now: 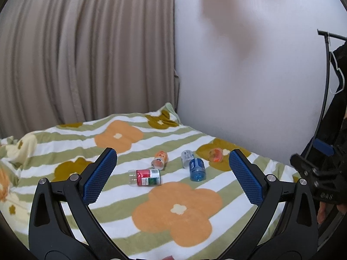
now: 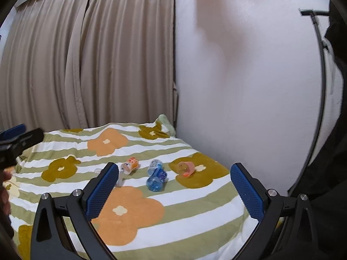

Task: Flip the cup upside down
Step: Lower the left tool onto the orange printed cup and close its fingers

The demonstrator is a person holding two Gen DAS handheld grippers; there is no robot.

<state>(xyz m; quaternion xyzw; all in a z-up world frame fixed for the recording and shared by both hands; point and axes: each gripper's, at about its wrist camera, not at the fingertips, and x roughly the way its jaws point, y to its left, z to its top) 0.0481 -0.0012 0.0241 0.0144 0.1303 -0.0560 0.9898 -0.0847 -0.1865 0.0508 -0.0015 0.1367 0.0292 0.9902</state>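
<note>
Both wrist views look forward from above the flowered blanket (image 1: 180,212), sharing its scattered bottles and the curtain (image 2: 86,65).

Left gripper (image 1: 173,177) wide open above flowered blanket (image 1: 177,212). Mid-blanket: red-label jar (image 1: 144,177) on side, blue bottle (image 1: 197,169), small orange bottle (image 1: 160,158). Orange cup (image 1: 216,155) on side near blanket's right edge.

Count on the flowered blanket (image 1: 184,227): five small containers, all lying on their sides.

- One orange translucent cup (image 1: 216,155).
- One blue-labelled clear bottle (image 1: 197,169).
- One red-and-green-labelled clear bottle (image 1: 145,177).
- One clear bottle with a pale label (image 1: 187,158).
- One small orange-printed bottle (image 1: 160,158).

Grippers in view: two.
</note>
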